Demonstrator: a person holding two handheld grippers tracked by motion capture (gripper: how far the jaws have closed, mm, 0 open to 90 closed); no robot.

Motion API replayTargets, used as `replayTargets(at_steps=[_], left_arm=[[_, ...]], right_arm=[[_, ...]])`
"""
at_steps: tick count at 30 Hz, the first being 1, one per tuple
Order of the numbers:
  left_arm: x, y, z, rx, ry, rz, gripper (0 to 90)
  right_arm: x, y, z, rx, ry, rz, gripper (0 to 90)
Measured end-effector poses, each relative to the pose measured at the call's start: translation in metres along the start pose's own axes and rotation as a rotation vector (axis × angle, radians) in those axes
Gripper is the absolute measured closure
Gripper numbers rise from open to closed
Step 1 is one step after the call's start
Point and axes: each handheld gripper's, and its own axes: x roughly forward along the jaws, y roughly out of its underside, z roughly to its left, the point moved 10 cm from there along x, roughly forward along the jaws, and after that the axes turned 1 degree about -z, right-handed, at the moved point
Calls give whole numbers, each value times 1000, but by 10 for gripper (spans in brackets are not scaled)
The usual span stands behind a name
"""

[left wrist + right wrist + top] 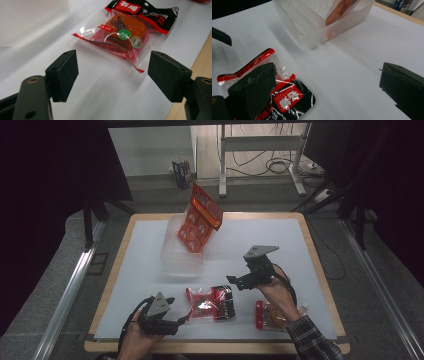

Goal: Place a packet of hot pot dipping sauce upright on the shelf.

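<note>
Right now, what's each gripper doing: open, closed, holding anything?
Left gripper: open, holding nothing; the snack packet lies on the table ahead of its jaws.
Right gripper: open, holding nothing, above the same packet.

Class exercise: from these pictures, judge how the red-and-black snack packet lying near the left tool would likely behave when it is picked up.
The snack packet is glossy film, so it may slip between the left tool's open pads. Its clear sealed edges look thin and would probably flop or crumple. It lies flat, so it seems unlikely to roll, and probably feels light.

Clear tub (172, 256) holding orange pack (199, 220); second snack pack (269, 316) near table (310, 245) edge.
</note>
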Motion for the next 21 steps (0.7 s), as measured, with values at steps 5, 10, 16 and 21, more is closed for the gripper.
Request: replayTargets(at_steps=[5, 10, 16, 21], left_arm=[[-1, -3, -1, -10, 5, -19, 287], [0, -6, -3, -8, 19, -31, 343], [2, -12, -5, -23, 36, -50, 436], [2, -15, -4, -31, 45, -60, 513]], right_arm=[[-5, 4, 4, 1, 1, -9, 5], [-9, 11, 11, 5, -7, -5, 5], [-12, 27, 22, 10, -16, 22, 0], [-16, 40, 29, 4, -13, 38, 0]])
